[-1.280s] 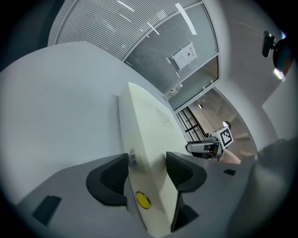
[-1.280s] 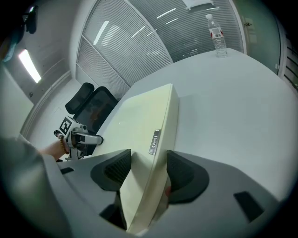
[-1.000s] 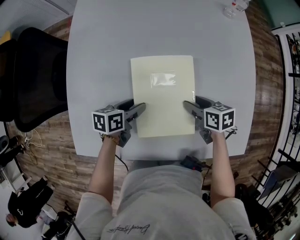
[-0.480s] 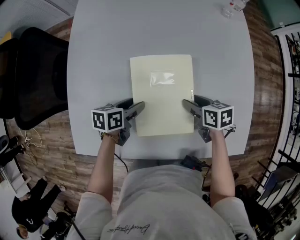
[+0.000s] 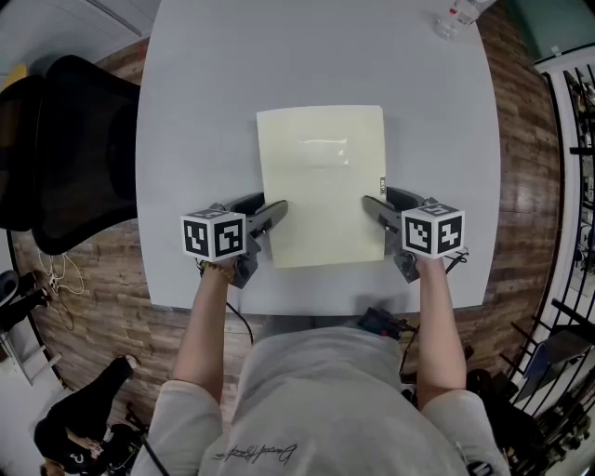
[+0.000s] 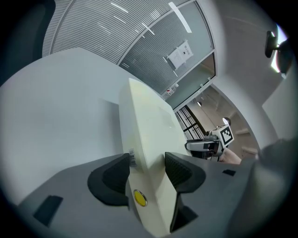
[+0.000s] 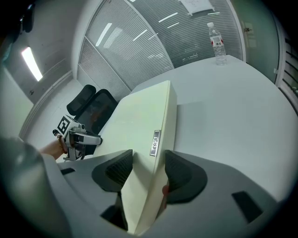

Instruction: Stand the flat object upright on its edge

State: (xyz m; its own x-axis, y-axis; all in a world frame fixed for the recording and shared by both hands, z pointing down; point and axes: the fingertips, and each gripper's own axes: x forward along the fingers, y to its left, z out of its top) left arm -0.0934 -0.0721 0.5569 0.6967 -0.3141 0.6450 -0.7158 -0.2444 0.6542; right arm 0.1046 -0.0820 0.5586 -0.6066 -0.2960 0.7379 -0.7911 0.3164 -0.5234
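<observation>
from the head view, a pale cream folder (image 5: 321,186) lies in the middle of the grey table (image 5: 186,112), its long sides running away from the person. the left gripper (image 5: 274,212) is clamped on its left edge and the right gripper (image 5: 370,206) on its right edge, both close to the near end. this view alone shows the whole outline of the folder, with a faint glossy pocket on its top face and a small label (image 5: 382,185) on the right edge. a black chair (image 5: 65,149) stands to the left of the table and a water bottle (image 5: 456,17) at the far right corner. the left gripper view shows what the head view cannot: the two dark pads press on the folder from both sides, one on the top face and one at the edge. it also shows a barcode sticker (image 6: 132,158) and a yellow dot (image 6: 139,198) on that edge. the folder looks thick and rigid here, and it throws a shadow on the table beside it. the right gripper view shows the same firm hold on the opposite edge, with the label just beyond the pads. the bottle is well apart from the folder, and the chair is behind the other gripper.
</observation>
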